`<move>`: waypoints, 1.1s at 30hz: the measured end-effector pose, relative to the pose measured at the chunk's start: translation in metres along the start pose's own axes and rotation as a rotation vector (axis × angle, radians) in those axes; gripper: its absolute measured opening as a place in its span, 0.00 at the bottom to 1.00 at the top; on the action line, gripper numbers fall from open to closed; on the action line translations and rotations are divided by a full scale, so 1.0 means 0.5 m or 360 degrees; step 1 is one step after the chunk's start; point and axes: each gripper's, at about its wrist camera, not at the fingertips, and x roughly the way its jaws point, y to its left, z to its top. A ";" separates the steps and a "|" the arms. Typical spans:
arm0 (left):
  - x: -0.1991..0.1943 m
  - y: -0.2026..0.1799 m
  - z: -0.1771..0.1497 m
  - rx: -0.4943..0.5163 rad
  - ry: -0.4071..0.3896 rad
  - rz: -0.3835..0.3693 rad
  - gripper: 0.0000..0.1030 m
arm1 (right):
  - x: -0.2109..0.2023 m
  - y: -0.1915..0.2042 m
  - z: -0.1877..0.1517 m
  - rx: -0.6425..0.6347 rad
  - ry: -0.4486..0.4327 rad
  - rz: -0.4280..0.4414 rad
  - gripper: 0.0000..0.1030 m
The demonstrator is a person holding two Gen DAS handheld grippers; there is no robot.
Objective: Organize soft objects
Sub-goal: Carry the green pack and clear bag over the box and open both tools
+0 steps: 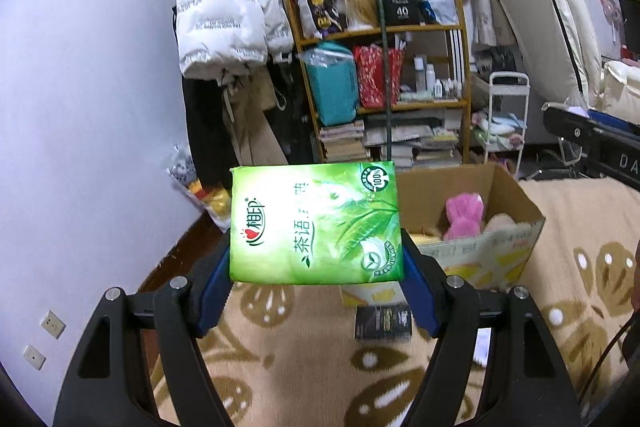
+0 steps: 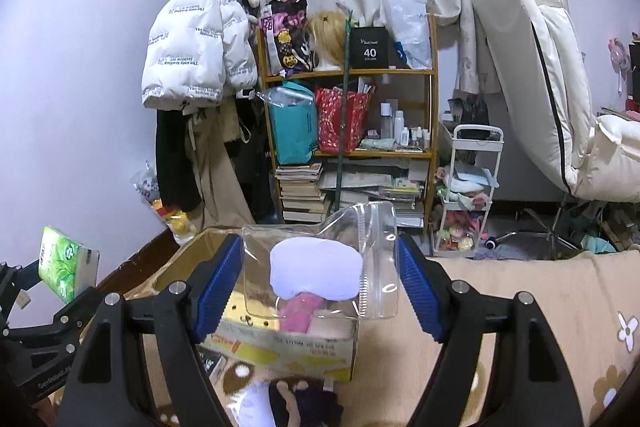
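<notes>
My left gripper [image 1: 316,263] is shut on a green tissue pack [image 1: 314,223] and holds it in the air, left of an open cardboard box [image 1: 516,203] on the beige flowered blanket. A pink plush [image 1: 464,215] lies in the box. My right gripper [image 2: 320,283] is shut on a clear plastic pouch [image 2: 376,247] with a white soft item [image 2: 316,273] inside, held over the same box [image 2: 280,347]. The tissue pack [image 2: 66,263] and left gripper show at the far left of the right wrist view.
A wooden shelf [image 1: 400,31] with bags, books and bottles stands at the back, a white puffer jacket [image 1: 228,11] hangs left of it. A white cart [image 2: 468,195] and a white chair [image 2: 552,87] stand at the right. A dark-haired plush [image 2: 304,403] lies before the box.
</notes>
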 end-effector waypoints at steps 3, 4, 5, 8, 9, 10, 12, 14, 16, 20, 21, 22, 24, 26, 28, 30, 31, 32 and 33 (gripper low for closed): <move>0.021 -0.005 0.018 -0.0006 -0.0001 -0.0008 0.71 | 0.011 0.004 0.006 0.0001 -0.0008 0.0019 0.79; 0.030 -0.007 0.026 0.0002 0.0012 -0.0011 0.71 | 0.016 0.006 0.009 0.0001 -0.0008 0.0028 0.79; 0.038 -0.011 0.032 0.0009 0.0018 -0.0013 0.71 | 0.020 0.007 0.010 0.0000 -0.0007 0.0035 0.79; 0.057 -0.019 0.049 0.0050 0.0006 -0.0020 0.72 | 0.035 0.010 0.012 -0.0006 -0.0004 0.0058 0.79; 0.063 -0.020 0.055 0.0065 0.0003 -0.0019 0.72 | 0.041 0.011 0.011 -0.0008 -0.0001 0.0067 0.79; 0.069 -0.022 0.058 0.0079 0.0001 -0.0020 0.72 | 0.048 0.011 0.010 -0.0010 0.0005 0.0073 0.79; 0.083 -0.023 0.062 0.0093 0.0004 -0.0012 0.72 | 0.060 0.008 0.006 -0.0007 0.0020 0.0088 0.79; 0.100 -0.023 0.063 0.0092 0.0021 -0.0020 0.72 | 0.072 0.004 -0.001 0.0004 0.0035 0.0103 0.79; 0.111 -0.023 0.062 0.0085 0.0034 -0.0023 0.72 | 0.086 0.000 -0.007 0.0017 0.0059 0.0117 0.79; 0.144 -0.029 0.055 0.0097 0.0084 -0.0062 0.72 | 0.109 -0.009 -0.014 0.0038 0.0100 0.0124 0.79; 0.148 -0.031 0.052 0.0101 0.0089 -0.0069 0.72 | 0.114 -0.012 -0.015 0.0045 0.0107 0.0125 0.79; 0.156 -0.034 0.050 0.0105 0.0097 -0.0074 0.72 | 0.117 -0.015 -0.016 0.0050 0.0112 0.0126 0.79; 0.168 -0.042 0.049 0.0114 0.0109 -0.0095 0.72 | 0.123 -0.020 -0.016 0.0061 0.0122 0.0125 0.79; 0.177 -0.049 0.047 0.0114 0.0118 -0.0112 0.72 | 0.130 -0.026 -0.017 0.0074 0.0130 0.0122 0.79; 0.184 -0.056 0.046 0.0110 0.0128 -0.0135 0.72 | 0.137 -0.032 -0.021 0.0093 0.0144 0.0126 0.79; 0.190 -0.061 0.045 0.0111 0.0135 -0.0156 0.72 | 0.142 -0.034 -0.023 0.0107 0.0156 0.0130 0.79; 0.194 -0.064 0.044 0.0118 0.0140 -0.0167 0.72 | 0.147 -0.036 -0.026 0.0114 0.0164 0.0133 0.79; 0.197 -0.067 0.043 0.0124 0.0148 -0.0179 0.72 | 0.150 -0.037 -0.028 0.0120 0.0171 0.0136 0.79; 0.201 -0.071 0.041 0.0132 0.0161 -0.0199 0.72 | 0.153 -0.038 -0.030 0.0123 0.0178 0.0137 0.79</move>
